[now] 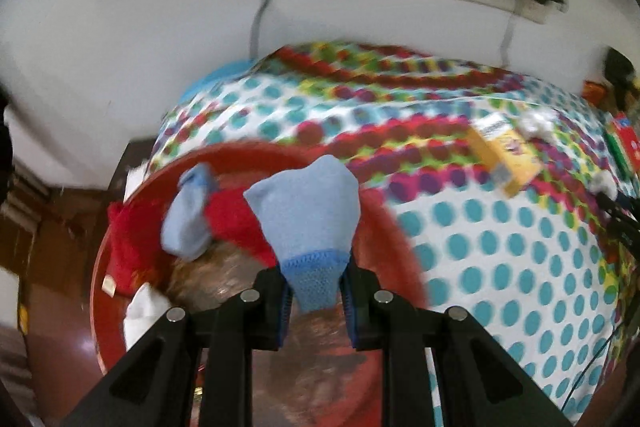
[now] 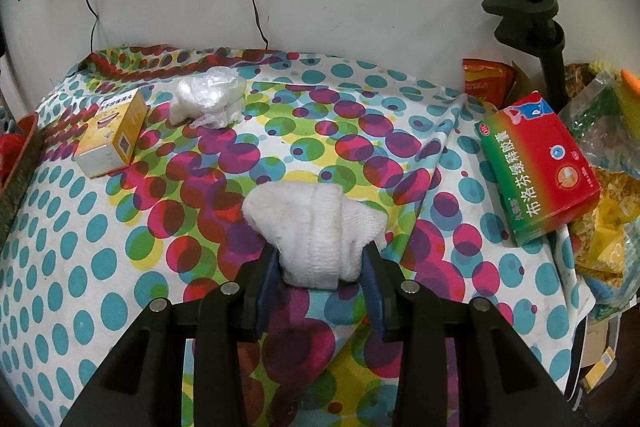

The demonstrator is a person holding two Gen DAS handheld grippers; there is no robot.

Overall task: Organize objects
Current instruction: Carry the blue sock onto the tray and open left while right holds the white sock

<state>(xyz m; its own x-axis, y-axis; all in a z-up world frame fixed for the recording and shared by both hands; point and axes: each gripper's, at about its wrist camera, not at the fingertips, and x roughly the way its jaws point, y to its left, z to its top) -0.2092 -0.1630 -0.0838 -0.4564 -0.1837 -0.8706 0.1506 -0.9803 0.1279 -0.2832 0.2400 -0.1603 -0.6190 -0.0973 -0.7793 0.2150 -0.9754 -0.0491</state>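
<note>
Left wrist view: red basin (image 1: 120, 239) lies directly below and ahead of the left gripper (image 1: 316, 291), whose jaws are clamped on a light blue sock (image 1: 308, 211) hanging over the basin. Judged step: dropping it in; release only once the sock is fully inside the rim, clear of the spotted tablecloth (image 1: 500, 247) to the right. Inside the basin: one more blue sock (image 1: 188, 223), red cloth, one white item. Right gripper (image 2: 324, 267) grips a white sock (image 2: 316, 227), pads pressing its sides, over the cloth. Ahead-left: one yellow box (image 2: 114, 135), one plastic bag (image 2: 208, 101). Right: one red-green medicine box (image 2: 536, 167).
</note>
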